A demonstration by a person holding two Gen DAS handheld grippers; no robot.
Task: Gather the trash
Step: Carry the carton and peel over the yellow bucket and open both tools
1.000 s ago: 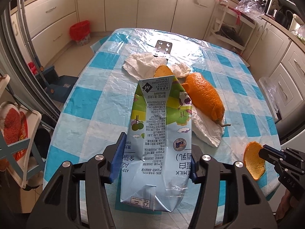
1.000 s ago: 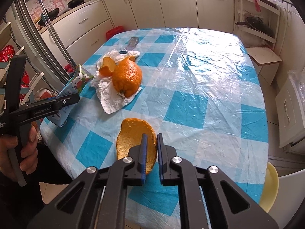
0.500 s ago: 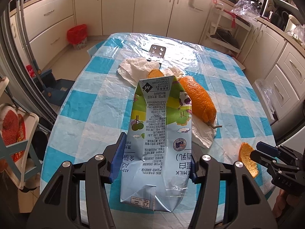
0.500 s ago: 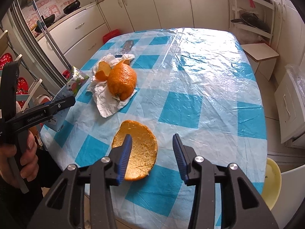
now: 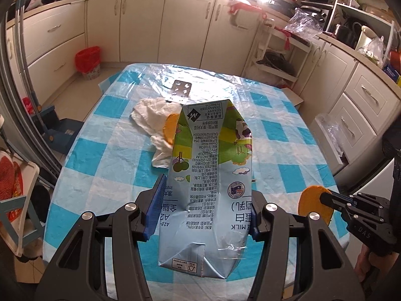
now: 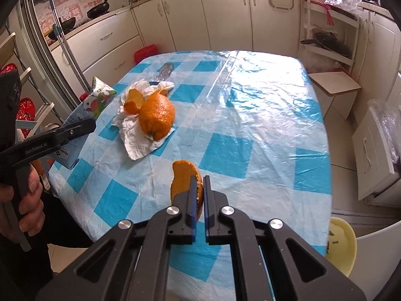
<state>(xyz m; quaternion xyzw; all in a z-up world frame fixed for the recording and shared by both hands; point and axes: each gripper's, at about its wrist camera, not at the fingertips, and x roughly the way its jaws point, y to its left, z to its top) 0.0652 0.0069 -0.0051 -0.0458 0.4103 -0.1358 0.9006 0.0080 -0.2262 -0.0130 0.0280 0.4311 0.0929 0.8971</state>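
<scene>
A light-blue milk carton [image 5: 208,155] hangs above the checked table [image 5: 112,155], and my left gripper [image 5: 206,188] is shut on its sides. From the right wrist view the carton [image 6: 100,95] and the left gripper [image 6: 85,125] show at the table's left edge. My right gripper [image 6: 199,179] is closing tight on a curved piece of orange peel [image 6: 183,175], which is pinched upright between the pads and lifted off the cloth. The same peel [image 5: 310,205] shows at the right gripper [image 5: 323,197] in the left wrist view. A large orange peel shell [image 6: 156,115] lies on a crumpled white tissue [image 6: 140,145].
A foil blister pack [image 5: 181,89] lies at the far end of the table. On the floor beyond stands a red bin [image 5: 87,60]. A wooden stool [image 6: 333,82] and a yellow seat [image 6: 340,240] stand to the right of the table. Cabinets line the walls.
The right gripper opened around the peel piece, then shut on it and raised it off the table. The left gripper rose slightly with the carton.
</scene>
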